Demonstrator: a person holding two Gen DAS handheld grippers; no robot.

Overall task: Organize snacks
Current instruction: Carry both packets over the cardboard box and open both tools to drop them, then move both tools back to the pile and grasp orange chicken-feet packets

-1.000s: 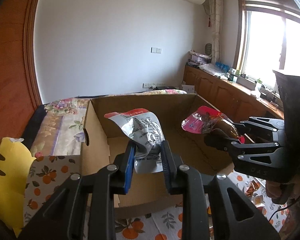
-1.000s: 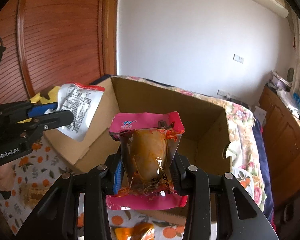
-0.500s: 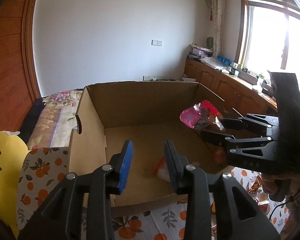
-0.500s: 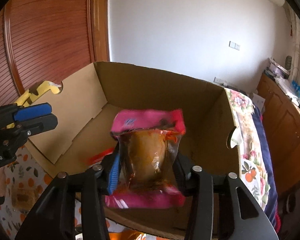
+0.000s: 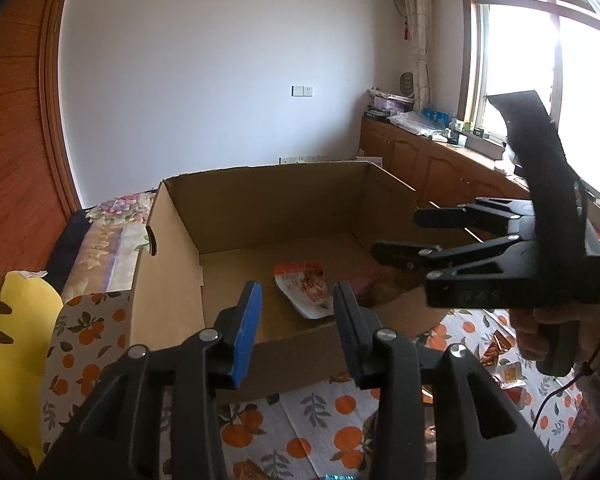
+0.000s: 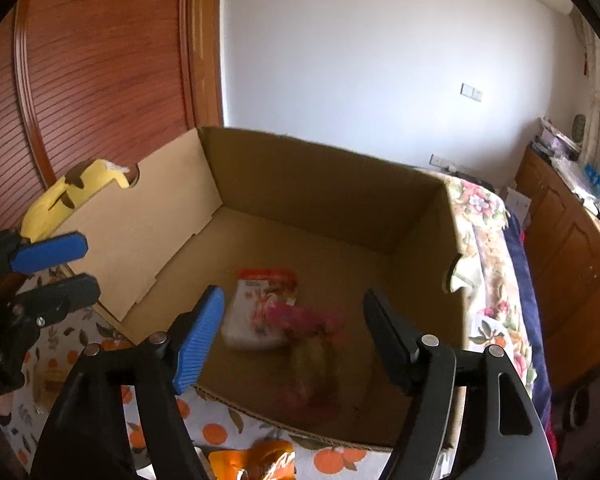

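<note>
- Cushion, yellow (image 5: 8,344): far left, outside the box, beside its left wall; not part of the sorting
- Cardboard box (image 5: 168,280): open-topped, standing on the orange-print cloth (image 5: 312,412); serves as the collecting bin
- Left gripper (image 5: 296,316): hovers at the near rim of the box, fingers spread wide, nothing between them
- White-and-red snack packet (image 6: 260,304): lies flat on the box floor, near the middle; counted as stowed
- Pink packet (image 6: 304,328): blurred in the right wrist view, overlapping the white-and-red packet's right edge, just below the right gripper; appears to be in the box, whether settled or falling cannot be told
- Right gripper (image 6: 292,336): above the box interior, fingers wide apart, gripping nothing
- Loose snacks (image 5: 500,356): small orange wrappers on the cloth to the right of the box, plus an orange packet (image 6: 260,460) at the near edge, outside the box
- Tally, by judgement: two items in, several outside; task partly done, next pick likely from the cloth at right
</note>
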